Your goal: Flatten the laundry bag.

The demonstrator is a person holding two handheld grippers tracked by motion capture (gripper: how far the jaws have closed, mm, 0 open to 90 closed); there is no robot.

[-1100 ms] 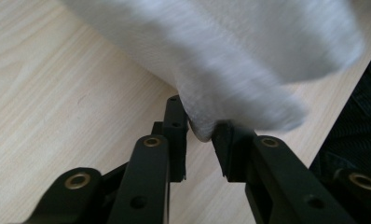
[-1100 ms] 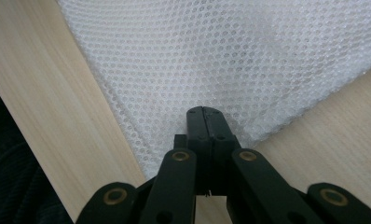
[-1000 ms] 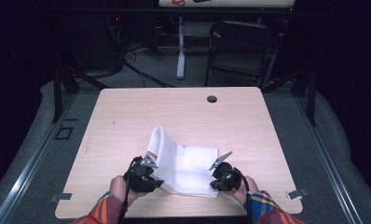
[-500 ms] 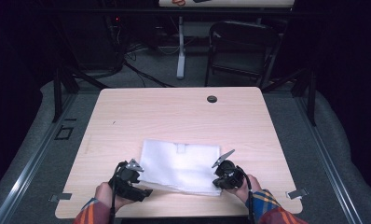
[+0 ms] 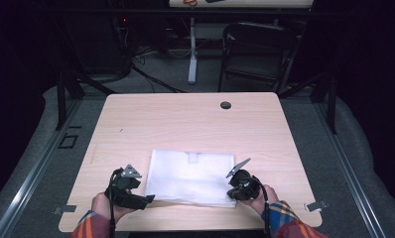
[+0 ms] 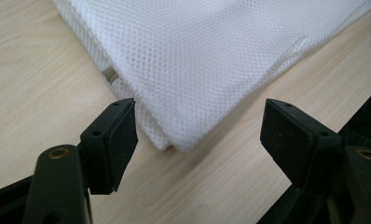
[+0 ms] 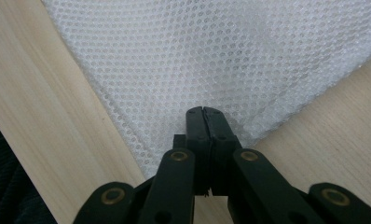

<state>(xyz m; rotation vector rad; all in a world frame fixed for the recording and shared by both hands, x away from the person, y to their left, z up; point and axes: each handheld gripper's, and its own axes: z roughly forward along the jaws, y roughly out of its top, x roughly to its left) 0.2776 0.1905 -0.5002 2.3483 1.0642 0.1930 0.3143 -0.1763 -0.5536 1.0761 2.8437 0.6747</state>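
- The white mesh bag [image 5: 190, 176] lies flat on the table [image 5: 185, 124], toward its 6 o'clock edge.
- The left gripper [image 6: 197, 140], jaws spread and just opening, faces the bag's corner untouched.
- The right gripper [image 7: 206, 122] pinches the bag's other near corner.

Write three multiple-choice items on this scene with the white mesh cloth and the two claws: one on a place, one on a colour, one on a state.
1. Where does the mesh cloth lie on the table?
A. by the far edge
B. near the person's edge, between the two claws
C. hanging off the left side

2. What colour is the cloth?
A. white
B. blue
C. black

3. How does the left claw stand?
A. clamped on the cloth
B. open, a cloth corner between its jaws
C. shut on nothing

Answers: 1 B, the high view shows it low on the table, the left claw at one near corner, the right claw at the other. 2 A, white mesh in both gripper views. 3 B, its jaws have just been opening and stand clear of the corner.
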